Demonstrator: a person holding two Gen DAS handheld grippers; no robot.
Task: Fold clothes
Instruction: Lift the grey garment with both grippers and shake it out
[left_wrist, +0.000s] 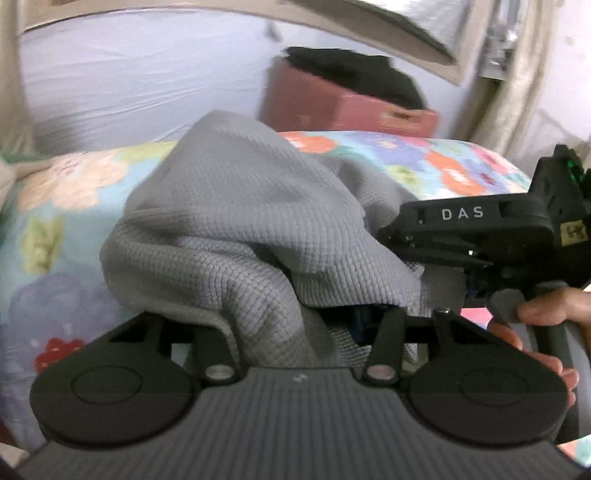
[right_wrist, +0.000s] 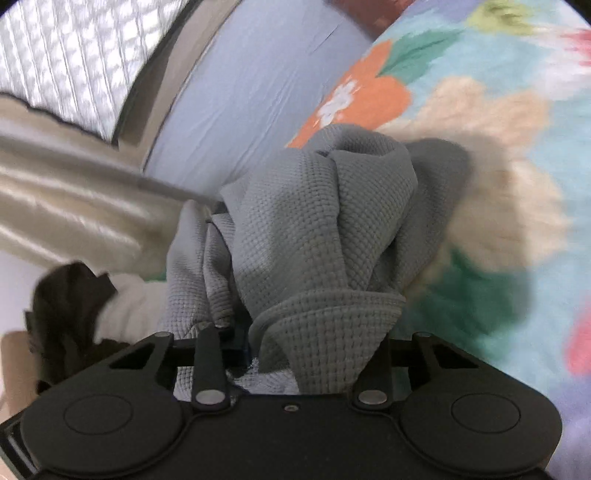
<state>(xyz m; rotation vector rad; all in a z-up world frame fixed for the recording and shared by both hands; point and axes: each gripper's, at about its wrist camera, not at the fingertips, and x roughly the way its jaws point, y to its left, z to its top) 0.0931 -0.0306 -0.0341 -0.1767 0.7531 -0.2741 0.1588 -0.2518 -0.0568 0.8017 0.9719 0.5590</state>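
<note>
- Grey garment (left_wrist: 236, 236) sits bunched at frame centre, draped over both grippers above the floral bedspread (left_wrist: 62, 206).
- Left gripper (left_wrist: 295, 325) and right gripper (right_wrist: 295, 343): fingers buried in cloth, so grip cannot be told.
- Risk: a loose hold lets the bundle slump, spoiling any fold.

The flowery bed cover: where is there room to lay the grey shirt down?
The flowery cover looks bare left of the bunched grey shirt, and behind it toward the red box. It is crowded low on the right, where the other hand-held gripper and the hand sit.
</note>
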